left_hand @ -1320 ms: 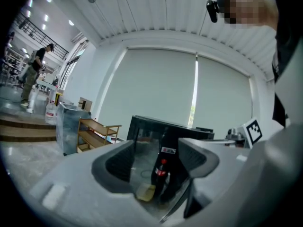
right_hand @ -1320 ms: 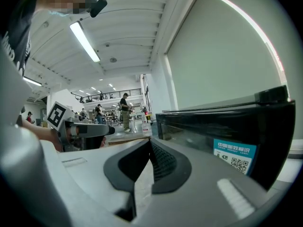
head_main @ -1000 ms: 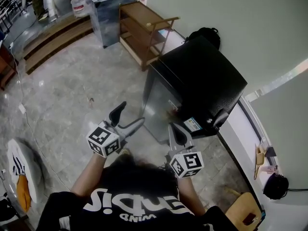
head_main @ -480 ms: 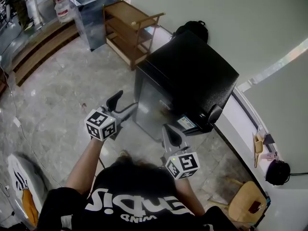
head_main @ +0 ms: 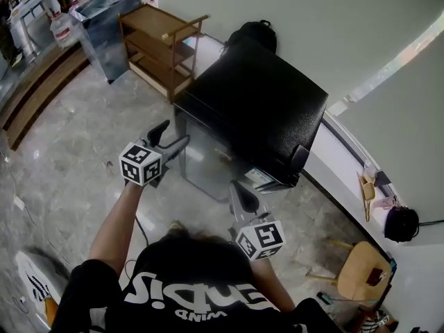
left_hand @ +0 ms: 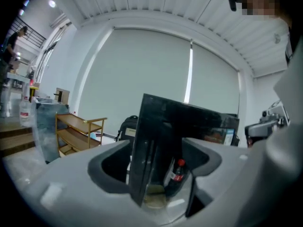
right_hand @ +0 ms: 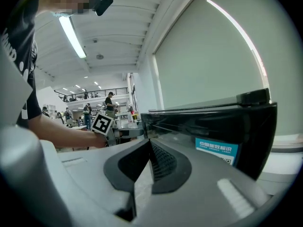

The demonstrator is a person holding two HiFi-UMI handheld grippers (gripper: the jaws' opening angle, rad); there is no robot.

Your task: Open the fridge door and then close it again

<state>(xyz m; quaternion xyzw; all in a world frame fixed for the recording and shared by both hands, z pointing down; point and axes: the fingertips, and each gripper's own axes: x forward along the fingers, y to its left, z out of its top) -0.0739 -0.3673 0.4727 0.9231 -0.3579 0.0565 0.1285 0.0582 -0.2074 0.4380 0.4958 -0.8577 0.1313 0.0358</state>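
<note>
A black mini fridge (head_main: 257,106) stands on the marble floor, its glass door (head_main: 208,165) facing me. My left gripper (head_main: 173,136) is at the door's left edge. In the left gripper view that dark vertical edge (left_hand: 149,145) stands between the jaws of the left gripper (left_hand: 156,162), which are closing. A gap still shows on the right side, where a cola bottle (left_hand: 177,171) is seen inside. My right gripper (head_main: 239,194) hangs in front of the fridge's right front corner. In its own view the right gripper (right_hand: 146,155) is shut and empty.
A wooden shelf cart (head_main: 156,44) and a metal bin (head_main: 104,23) stand to the far left of the fridge. A black backpack (head_main: 253,33) leans behind it against the wall. A wooden stool (head_main: 364,269) is at the lower right.
My left gripper has travelled forward to the fridge door's left edge, and its jaws have narrowed a little. The right gripper has stayed about where it was.
</note>
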